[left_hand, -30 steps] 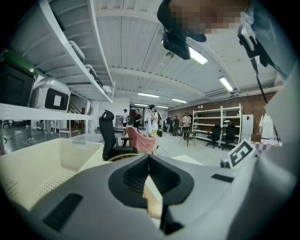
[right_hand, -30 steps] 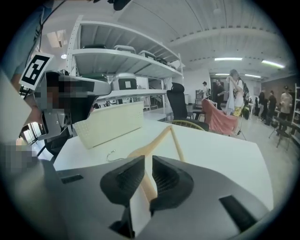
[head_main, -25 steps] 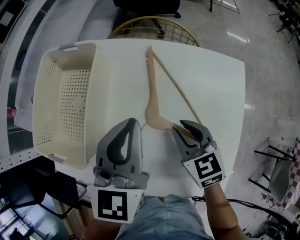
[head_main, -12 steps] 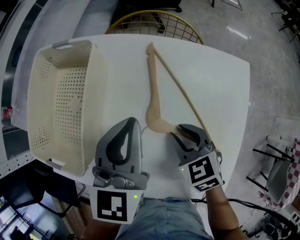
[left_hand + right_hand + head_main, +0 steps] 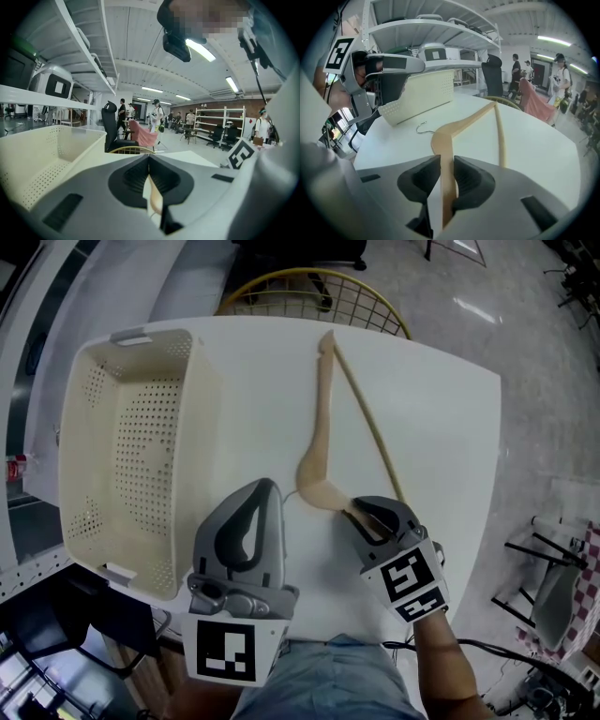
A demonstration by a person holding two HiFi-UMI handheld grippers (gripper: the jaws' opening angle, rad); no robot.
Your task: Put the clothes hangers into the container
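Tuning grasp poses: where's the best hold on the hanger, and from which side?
Take the near arm of the hanger, just past the shoulder bend, coming from the near side. It lies flat with that arm pointing at the right gripper, so the jaws can straddle its narrow width. The hook and bar look too thin. The right jaws are closing there, arm between them.
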